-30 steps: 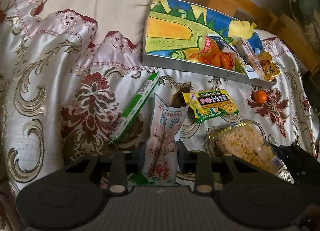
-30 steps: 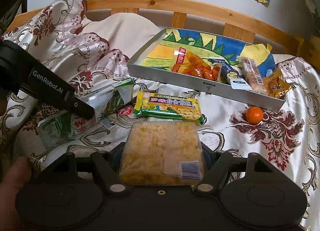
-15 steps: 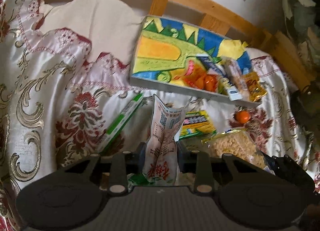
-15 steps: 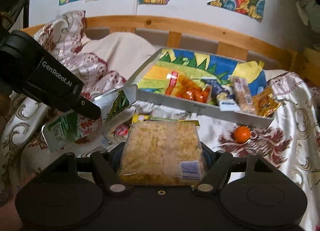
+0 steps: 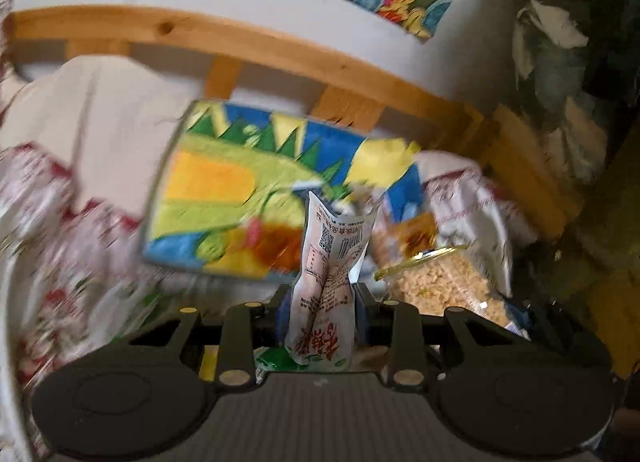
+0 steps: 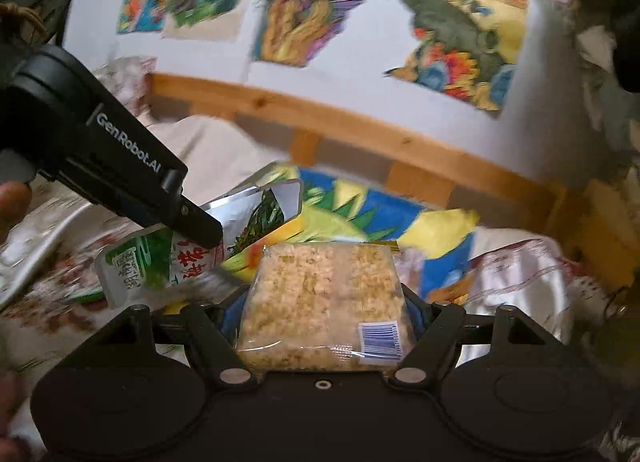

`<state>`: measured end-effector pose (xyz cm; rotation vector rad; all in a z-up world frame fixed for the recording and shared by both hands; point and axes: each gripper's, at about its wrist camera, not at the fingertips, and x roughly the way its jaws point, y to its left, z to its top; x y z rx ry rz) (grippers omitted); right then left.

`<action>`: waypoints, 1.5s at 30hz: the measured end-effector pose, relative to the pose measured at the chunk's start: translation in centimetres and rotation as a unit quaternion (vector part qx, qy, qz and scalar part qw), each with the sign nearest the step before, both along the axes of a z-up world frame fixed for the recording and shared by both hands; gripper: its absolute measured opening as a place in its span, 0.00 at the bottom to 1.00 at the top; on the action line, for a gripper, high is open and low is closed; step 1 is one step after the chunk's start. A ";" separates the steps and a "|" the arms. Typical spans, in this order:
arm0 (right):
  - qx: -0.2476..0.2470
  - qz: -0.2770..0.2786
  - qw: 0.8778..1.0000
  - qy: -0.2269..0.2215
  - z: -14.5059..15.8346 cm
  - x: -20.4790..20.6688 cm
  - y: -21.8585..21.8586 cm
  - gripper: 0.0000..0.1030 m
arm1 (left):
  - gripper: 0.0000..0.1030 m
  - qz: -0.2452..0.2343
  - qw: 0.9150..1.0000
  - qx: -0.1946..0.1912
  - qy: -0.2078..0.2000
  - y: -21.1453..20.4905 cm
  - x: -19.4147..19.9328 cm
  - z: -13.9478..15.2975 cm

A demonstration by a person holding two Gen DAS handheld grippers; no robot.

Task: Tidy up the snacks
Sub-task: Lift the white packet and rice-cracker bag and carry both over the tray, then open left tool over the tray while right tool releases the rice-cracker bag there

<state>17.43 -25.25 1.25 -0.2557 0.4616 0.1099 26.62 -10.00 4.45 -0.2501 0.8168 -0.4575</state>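
My left gripper (image 5: 320,302) is shut on a white and green snack pouch (image 5: 326,290) with red print, held upright in the air. The same pouch (image 6: 160,262) shows under the left gripper's black body in the right wrist view. My right gripper (image 6: 326,314) is shut on a clear pack of yellow puffed-rice cake (image 6: 326,302), which also shows at the right of the left wrist view (image 5: 444,286). The colourful tray (image 5: 240,189) lies ahead and below both, blurred; orange snack packs (image 5: 276,242) lie in it.
A wooden bed rail (image 5: 280,57) runs behind the tray, with a white wall and colourful drawings (image 6: 312,13) above. Patterned satin bedding (image 5: 48,221) covers the bed. A dark cluttered corner (image 5: 580,61) stands at the far right.
Both grippers have risen and tilted up with their packs. The snacks left on the bedding have dropped out of sight and the wall now fills the upper view.
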 end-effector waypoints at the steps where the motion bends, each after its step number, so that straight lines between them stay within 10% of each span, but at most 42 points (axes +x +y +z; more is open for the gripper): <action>1: 0.005 -0.006 1.000 -0.005 0.1 0.7 -0.7 0.73 | 0.34 0.002 1.000 -0.002 -0.002 -0.8 0.7 0.1; 22: -0.091 -0.149 0.983 -0.055 -4.3 14.1 -9.7 0.73 | 0.35 0.080 0.996 0.012 -0.033 -11.9 13.5 -3.9; 32: -0.195 -0.112 0.973 -0.051 -7.5 16.5 -6.9 0.73 | 0.35 0.087 0.994 0.054 -0.025 -13.9 15.5 -6.1; 45: -0.183 -0.120 0.974 -0.051 -8.1 17.0 -6.8 0.92 | 0.57 0.095 0.995 0.036 -0.006 -12.8 16.1 -7.0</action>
